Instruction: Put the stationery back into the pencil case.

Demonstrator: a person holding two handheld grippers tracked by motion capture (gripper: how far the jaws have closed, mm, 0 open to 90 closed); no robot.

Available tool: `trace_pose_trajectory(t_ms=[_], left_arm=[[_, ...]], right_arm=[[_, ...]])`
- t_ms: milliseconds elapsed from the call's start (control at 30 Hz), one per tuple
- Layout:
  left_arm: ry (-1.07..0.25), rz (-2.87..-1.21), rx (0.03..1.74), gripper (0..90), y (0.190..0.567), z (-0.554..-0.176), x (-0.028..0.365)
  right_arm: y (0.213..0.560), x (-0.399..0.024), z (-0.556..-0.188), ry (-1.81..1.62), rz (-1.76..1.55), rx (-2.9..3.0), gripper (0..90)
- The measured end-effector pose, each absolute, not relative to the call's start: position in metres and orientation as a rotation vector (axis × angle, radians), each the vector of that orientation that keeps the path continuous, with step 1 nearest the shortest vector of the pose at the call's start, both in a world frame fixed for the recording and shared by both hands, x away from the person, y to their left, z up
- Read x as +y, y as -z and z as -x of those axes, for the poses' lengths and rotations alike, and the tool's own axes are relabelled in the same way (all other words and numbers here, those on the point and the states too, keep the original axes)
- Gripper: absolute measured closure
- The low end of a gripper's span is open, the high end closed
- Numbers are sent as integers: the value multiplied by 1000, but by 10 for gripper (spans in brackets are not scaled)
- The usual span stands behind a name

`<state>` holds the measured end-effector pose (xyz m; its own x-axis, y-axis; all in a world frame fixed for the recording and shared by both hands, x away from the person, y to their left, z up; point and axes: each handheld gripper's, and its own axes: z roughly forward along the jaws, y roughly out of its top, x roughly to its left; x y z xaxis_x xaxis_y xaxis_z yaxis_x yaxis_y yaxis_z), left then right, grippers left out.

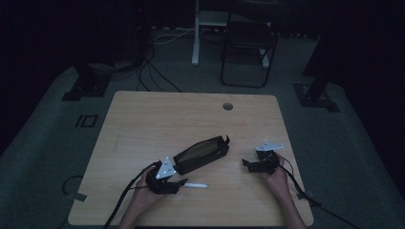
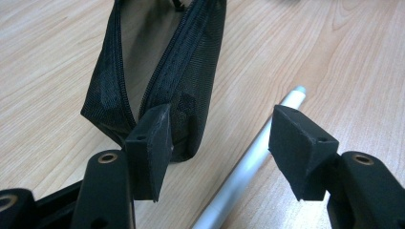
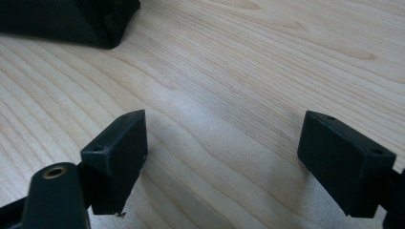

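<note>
Near the table's front edge, L side, the left gripper sits low over a white pen, jaws released and straddling it. No pad touches the pen yet. In the left gripper view the pen runs between the two pads, closer to the right-hand one, tip pointing away.

Just beyond lies the black zip pouch, unzipped, mouth open along its top, lying at a slant on the wooden table. Its near end almost meets the left pad in the left gripper view, w/ the pouch stretching away from it.

My read: step in hand is picking up the pen, prob. to go into the pouch. To do it well:
- centre the jaws so the pen sits midway btwn pads
- keep the left pad clear of the pouch fabric, else it snags
- drop till pads reach table level, then close square across the barrel, since a round barrel may roll out

Over on the R, the right gripper rests near the table, jaws released w/ nothing btwn them, well apart from the pouch's far end. It could steady the pouch mouth later.
</note>
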<state>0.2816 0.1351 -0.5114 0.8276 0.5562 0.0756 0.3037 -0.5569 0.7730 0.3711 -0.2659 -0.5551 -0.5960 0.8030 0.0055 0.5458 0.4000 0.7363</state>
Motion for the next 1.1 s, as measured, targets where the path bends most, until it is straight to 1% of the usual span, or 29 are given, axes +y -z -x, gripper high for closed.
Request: trace_pose_trajectory(t_ms=[133, 267, 567, 667, 767, 1100], left_arm=[[-422, -2186, 605, 421, 510, -275, 134], [-417, -2181, 585, 436, 510, -271, 134], [-422, -2290, 578, 471, 524, -274, 126], [-421, -2299, 581, 478, 526, -274, 125], [-400, -2365, 565, 490, 533, -276, 123], [-377, -2392, 573, 497, 538, -278, 122]], right_arm=[[555, -266, -371, -1019, -1167, 2312, 174], [555, -266, -371, -1019, -1167, 2312, 174], [555, -266, -371, -1019, -1165, 2313, 175], [555, -266, -371, -1020, -1166, 2313, 174], [555, -266, -371, -1020, -1166, 2313, 174], [555, -266, -371, -1020, -1166, 2313, 174]])
